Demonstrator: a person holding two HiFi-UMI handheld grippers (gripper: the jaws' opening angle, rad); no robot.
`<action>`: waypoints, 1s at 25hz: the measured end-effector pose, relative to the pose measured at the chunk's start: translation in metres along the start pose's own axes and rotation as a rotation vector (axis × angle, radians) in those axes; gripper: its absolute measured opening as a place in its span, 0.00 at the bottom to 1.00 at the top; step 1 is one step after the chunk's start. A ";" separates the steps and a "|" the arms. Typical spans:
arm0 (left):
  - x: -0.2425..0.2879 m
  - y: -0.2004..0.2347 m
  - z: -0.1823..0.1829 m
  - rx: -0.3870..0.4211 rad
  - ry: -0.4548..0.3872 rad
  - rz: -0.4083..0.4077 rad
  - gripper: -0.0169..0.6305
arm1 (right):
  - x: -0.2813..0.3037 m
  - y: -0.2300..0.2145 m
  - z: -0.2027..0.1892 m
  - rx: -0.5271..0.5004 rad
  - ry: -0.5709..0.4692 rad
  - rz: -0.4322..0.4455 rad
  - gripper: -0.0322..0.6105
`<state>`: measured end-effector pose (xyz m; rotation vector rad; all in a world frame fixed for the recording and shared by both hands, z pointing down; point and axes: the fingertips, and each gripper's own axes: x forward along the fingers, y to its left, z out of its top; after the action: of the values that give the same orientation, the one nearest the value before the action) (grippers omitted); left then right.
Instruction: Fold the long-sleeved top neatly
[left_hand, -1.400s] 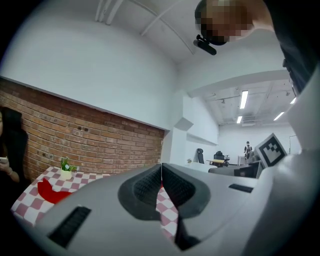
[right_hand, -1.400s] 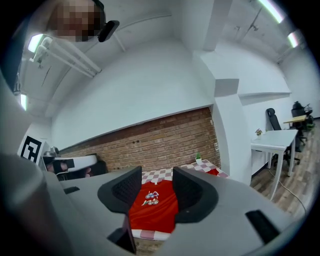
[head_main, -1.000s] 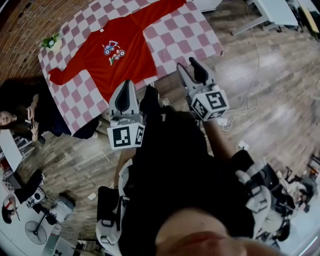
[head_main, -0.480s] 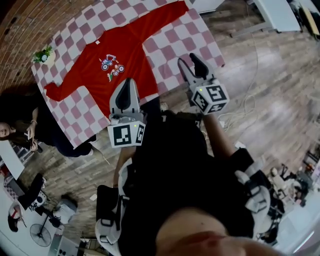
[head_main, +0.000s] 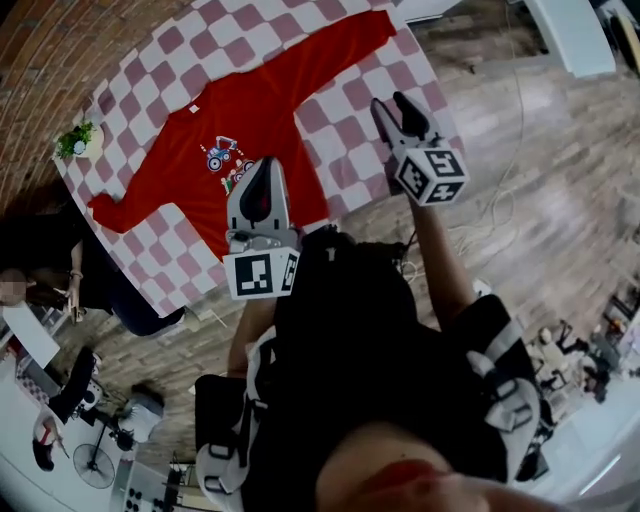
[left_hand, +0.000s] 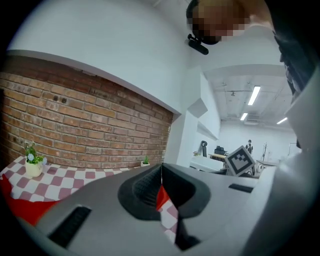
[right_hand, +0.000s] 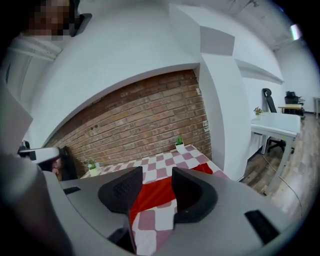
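**Long-sleeved top** (head_main: 240, 115): red, with a small printed motif on the chest. It is laid flat and unfolded on the checked tablecloth (head_main: 345, 90), both sleeves spread out to the sides and the hem turned toward the near edge of the table.

**Left gripper** (head_main: 260, 185): the jaws are pressed together and nothing is caught between them. In the head view it is seen over the hem of the top, at the near table edge. In its own view the red fabric is seen low, ahead and below the jaws, apart from them.

**Right gripper** (head_main: 398, 112): the jaws are held apart and nothing is gripped. It is placed at the near right part of the table, beside the body of the top and on the near side of the far-reaching sleeve. In its own view the red cloth is framed in the gap, lying farther off on the table.

**Potted plant** (head_main: 78, 140): it is set at the table corner, beyond the other sleeve.

**Brick wall** (head_main: 40, 50): it is seen behind the table.
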<state>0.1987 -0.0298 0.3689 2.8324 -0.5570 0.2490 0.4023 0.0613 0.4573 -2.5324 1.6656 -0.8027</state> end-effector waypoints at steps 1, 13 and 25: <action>0.009 0.002 -0.001 -0.016 0.001 0.001 0.04 | 0.013 -0.009 -0.002 0.002 0.015 -0.012 0.33; 0.079 0.022 -0.028 -0.070 0.049 -0.033 0.04 | 0.138 -0.130 -0.036 0.116 0.146 -0.177 0.33; 0.114 0.042 -0.057 -0.078 0.106 -0.025 0.04 | 0.216 -0.217 -0.068 0.186 0.238 -0.268 0.32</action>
<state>0.2801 -0.0920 0.4558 2.7305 -0.4968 0.3628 0.6250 -0.0115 0.6652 -2.6442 1.2402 -1.2593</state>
